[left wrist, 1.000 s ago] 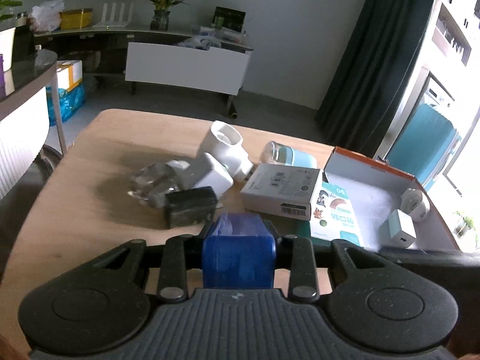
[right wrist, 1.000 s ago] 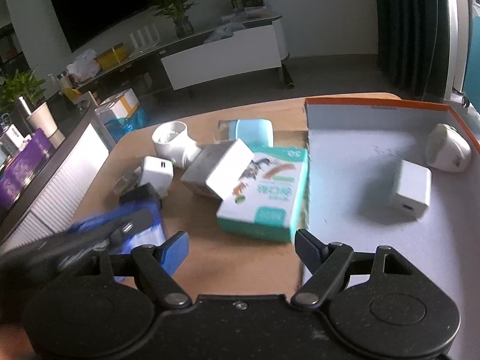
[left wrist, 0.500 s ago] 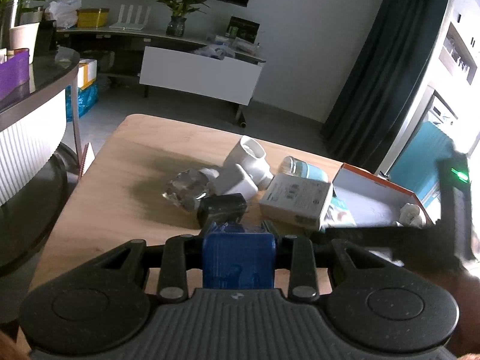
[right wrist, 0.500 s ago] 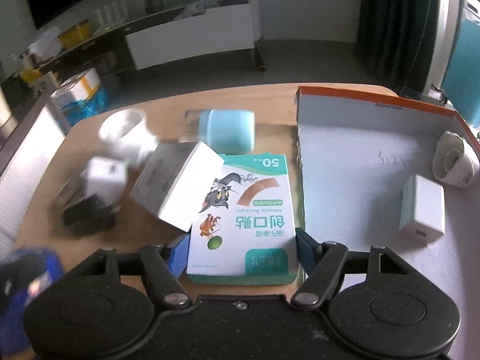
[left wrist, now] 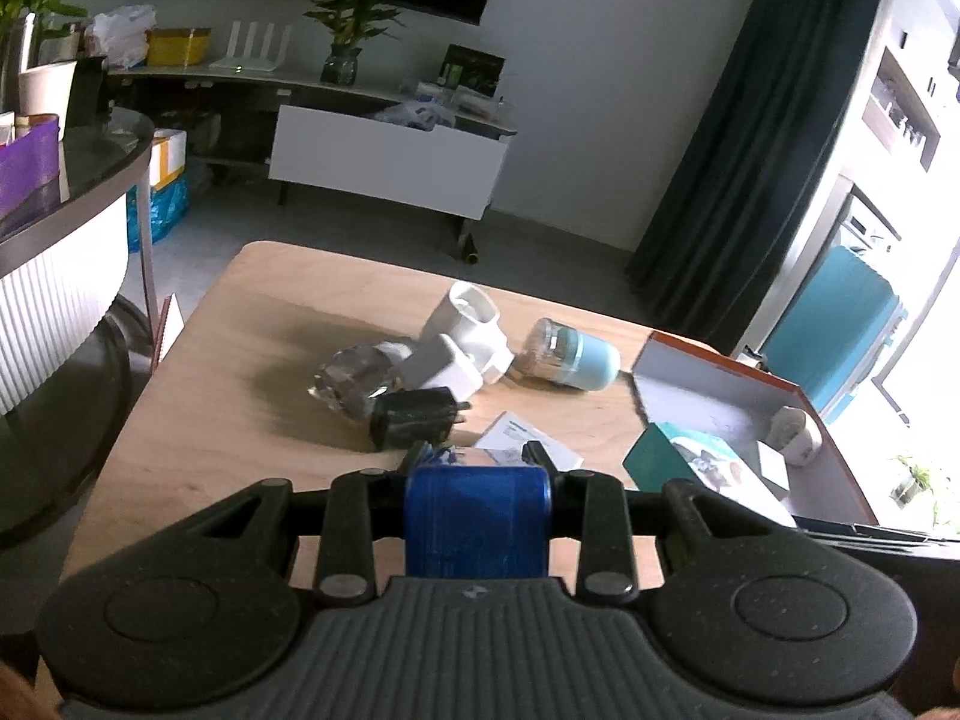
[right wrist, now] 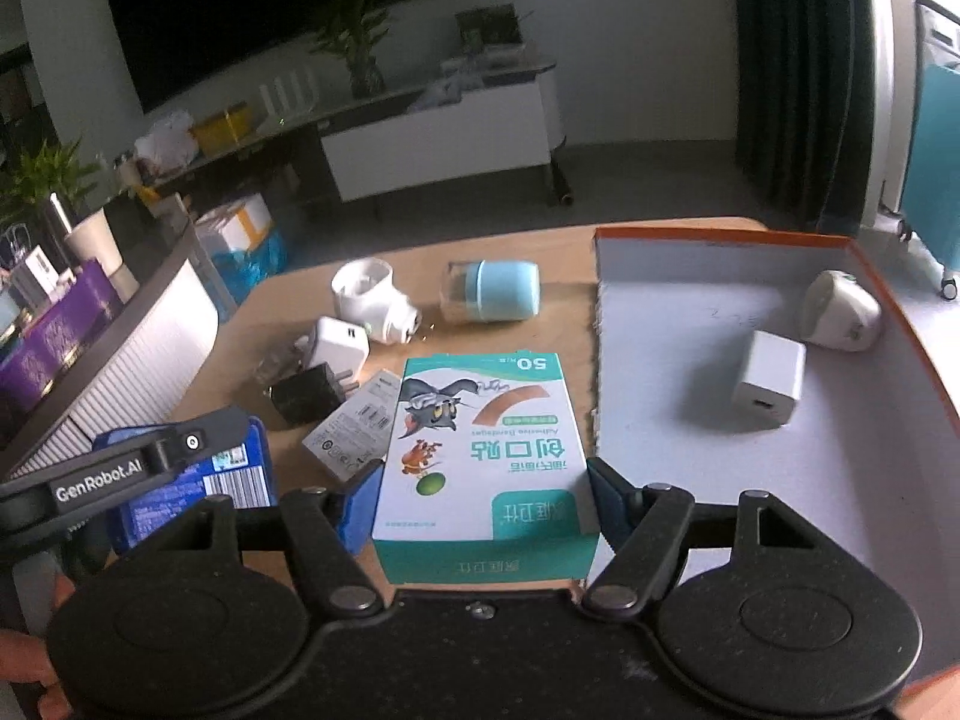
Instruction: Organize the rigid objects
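Teal plaster box (right wrist: 486, 456) clamped between R tongs (right wrist: 483, 495); L tongs (left wrist: 478, 462) apparently grip blue packet (left wrist: 477, 519).

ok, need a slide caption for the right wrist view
Right gripper clamps the teal bandage box beside the orange-rimmed tray.

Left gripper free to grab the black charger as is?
Probably not: the left gripper is shut on a blue packet. The black charger lies just ahead, with nothing between.

The right gripper (right wrist: 483, 495) fingers (right wrist: 360, 504) clasp the bandage box (right wrist: 486, 462) (teal-edged), beside the orange-rimmed tray (right wrist: 690, 324).
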A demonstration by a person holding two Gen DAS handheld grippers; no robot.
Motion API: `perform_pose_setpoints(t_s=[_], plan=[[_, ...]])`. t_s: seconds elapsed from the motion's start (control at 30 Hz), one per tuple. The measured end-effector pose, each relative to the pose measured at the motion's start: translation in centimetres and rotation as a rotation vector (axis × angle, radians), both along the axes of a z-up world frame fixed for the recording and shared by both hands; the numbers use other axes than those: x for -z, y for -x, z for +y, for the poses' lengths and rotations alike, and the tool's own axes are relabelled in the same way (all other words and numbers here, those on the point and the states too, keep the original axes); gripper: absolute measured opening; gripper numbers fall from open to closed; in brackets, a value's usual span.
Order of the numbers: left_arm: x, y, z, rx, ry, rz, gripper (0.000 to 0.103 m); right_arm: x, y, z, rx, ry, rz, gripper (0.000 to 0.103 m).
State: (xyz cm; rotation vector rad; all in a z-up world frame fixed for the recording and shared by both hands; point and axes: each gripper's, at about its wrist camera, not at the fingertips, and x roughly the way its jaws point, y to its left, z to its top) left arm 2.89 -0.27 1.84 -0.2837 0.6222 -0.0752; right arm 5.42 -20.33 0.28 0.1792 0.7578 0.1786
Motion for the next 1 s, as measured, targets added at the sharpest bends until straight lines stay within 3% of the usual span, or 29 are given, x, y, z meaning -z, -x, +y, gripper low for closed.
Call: perform_pose_setpoints(t_s=[1.0], plan=[[-1.8, 1.1, -3.5, 0.038, -0.055, -0.017, 0.033, -2.5, 4.0, -3.1, 0.062, -0.031, -0.108, 0.084]])
